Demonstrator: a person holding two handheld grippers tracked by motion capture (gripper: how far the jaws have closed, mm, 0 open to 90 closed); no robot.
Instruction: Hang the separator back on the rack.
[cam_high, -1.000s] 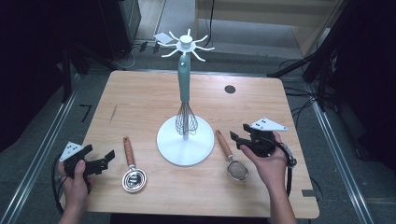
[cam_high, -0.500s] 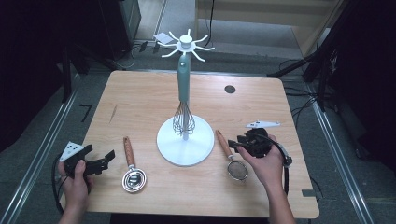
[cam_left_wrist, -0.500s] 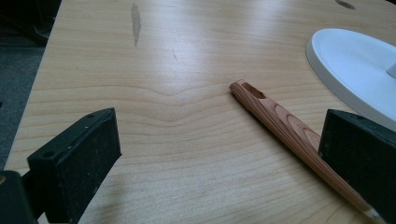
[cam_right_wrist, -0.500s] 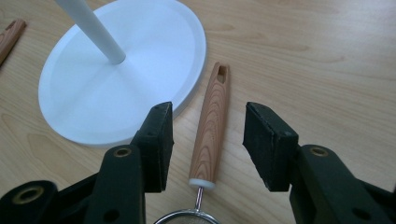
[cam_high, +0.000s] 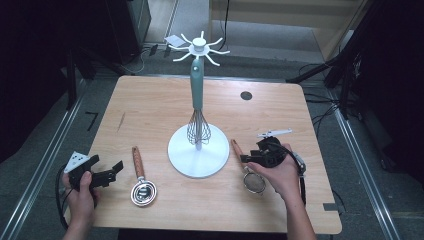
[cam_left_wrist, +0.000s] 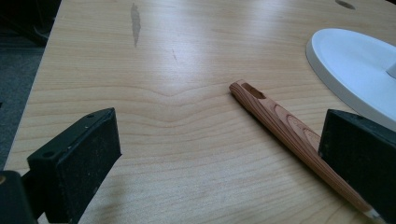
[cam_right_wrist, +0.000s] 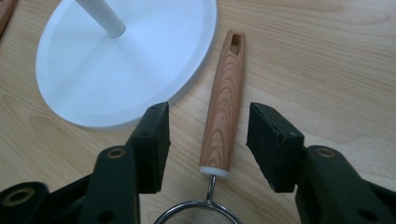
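Right gripper is half open and has just opened a little, jaws straddling the strainer's wooden handle with clear gaps either side, nothing gripped; the mesh bowl sits just behind the jaws. Handle looks light, stiff, smooth; grab mid-handle, not the thin wire neck. Left gripper is wide open, empty, beside the other wooden handle

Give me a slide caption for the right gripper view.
Right gripper, jaws open, straddling the strainer's wooden handle beside the white stand base.
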